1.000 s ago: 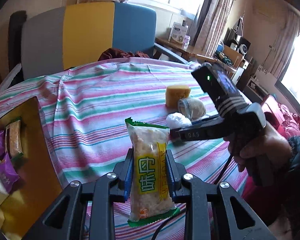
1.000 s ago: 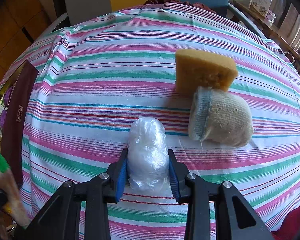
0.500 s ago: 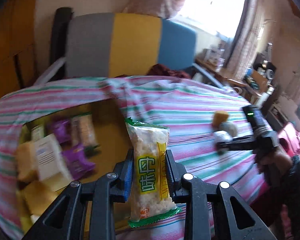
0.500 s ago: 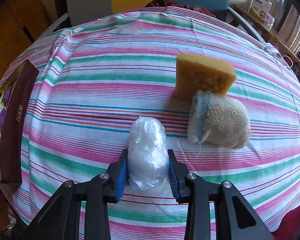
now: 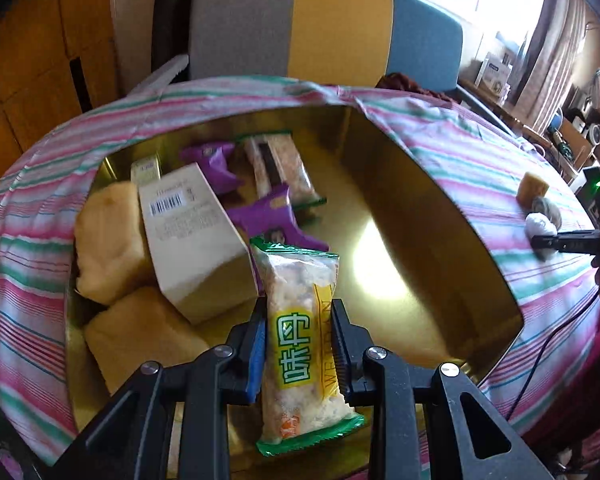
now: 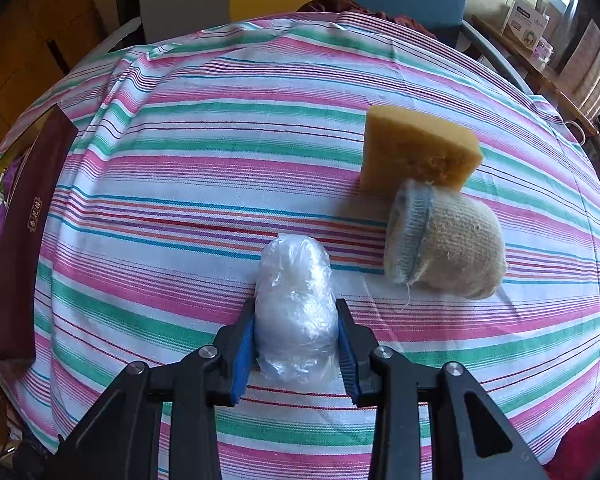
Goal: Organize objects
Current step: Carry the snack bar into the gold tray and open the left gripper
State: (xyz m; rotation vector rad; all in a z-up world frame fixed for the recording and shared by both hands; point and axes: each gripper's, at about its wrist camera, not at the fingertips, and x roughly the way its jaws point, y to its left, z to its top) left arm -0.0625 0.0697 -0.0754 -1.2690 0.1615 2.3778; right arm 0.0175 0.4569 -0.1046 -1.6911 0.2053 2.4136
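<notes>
While the left gripper (image 5: 299, 354) clamped the snack packet (image 5: 302, 336) at mid-length above the gold box (image 5: 440, 216), contents at 10 o'clock, the packet looked light, crinkly, crushable; the right gripper (image 6: 296, 354) pinched a soft plastic bundle (image 6: 294, 308) on the tablecloth (image 6: 220, 152).

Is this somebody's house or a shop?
Most likely a home, perhaps a living or dining room: a striped tablecloth on the table, a colour-block chair behind it, and curtains by a sunny window.
</notes>
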